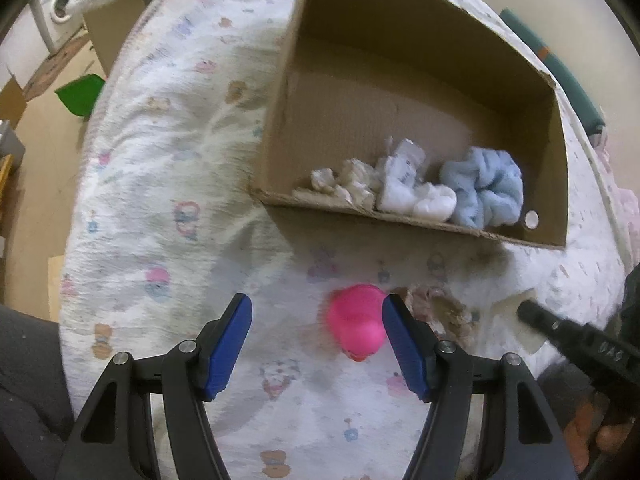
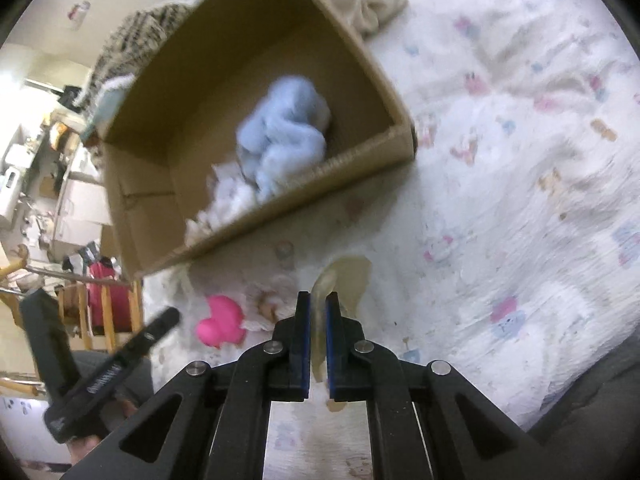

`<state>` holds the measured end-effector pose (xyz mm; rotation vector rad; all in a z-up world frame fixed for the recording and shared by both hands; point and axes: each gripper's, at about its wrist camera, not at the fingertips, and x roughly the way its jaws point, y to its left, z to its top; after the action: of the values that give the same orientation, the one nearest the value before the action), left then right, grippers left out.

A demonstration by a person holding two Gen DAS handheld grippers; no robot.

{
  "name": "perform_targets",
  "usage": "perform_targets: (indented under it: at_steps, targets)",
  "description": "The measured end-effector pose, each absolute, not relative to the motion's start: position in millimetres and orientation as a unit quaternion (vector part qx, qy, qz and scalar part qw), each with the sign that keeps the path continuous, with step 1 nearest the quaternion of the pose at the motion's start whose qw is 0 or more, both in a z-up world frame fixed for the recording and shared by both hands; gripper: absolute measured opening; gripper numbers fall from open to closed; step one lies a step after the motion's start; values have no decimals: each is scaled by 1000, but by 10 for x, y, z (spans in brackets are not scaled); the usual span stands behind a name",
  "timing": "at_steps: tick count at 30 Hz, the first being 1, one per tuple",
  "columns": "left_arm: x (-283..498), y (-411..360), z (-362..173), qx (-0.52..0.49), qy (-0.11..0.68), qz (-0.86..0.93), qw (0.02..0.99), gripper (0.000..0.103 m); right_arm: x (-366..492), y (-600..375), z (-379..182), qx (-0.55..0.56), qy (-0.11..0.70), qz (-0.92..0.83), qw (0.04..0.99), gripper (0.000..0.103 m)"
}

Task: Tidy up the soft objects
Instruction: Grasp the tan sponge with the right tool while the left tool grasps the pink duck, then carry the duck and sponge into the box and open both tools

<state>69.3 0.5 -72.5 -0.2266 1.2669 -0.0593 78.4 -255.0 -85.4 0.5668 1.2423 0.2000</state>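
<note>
Two handheld grippers work over a bed covered by a white quilt printed with small pastel cartoon figures. The left gripper hangs low over the quilt with its blue-padded fingers spread wide apart, holding nothing; a bright pink rubber duck lies on the quilt between them, just beside the right-hand pad. The right gripper has its fingers drawn close together, pinching a thin beige piece of soft fabric whose free end rests on the quilt ahead of the fingertips. Next to the duck sits a small crumpled patterned cloth, blurred. Beyond both grippers an open cardboard box stands on the bed. Inside it, along the near wall, lie a crumpled off-white cloth, a white cloth bundle and a fluffy light blue item, side by side and touching. A rolled cream towel lies on the quilt behind the box in the right wrist view.
</note>
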Motion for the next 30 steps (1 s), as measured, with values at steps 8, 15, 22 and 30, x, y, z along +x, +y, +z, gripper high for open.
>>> perform_targets:
  at_steps: [8,15,22,30]
  targets:
    - [699,-232,-916,-79,616,-59,781,62,770,-2532,-846,271,567,92,772,7]
    - [650,-416,-1005,-54,636,-82,765,25,730,-2615,-734,267,566,101,773,7]
    - [619,-380,-925,-28,624,-56,779,25,725,-2553,-655,256,565,105,778,7]
    - [550,-85,-722,-36,604,-23,796,25,677,-2449,-485,244,551,115,790,7]
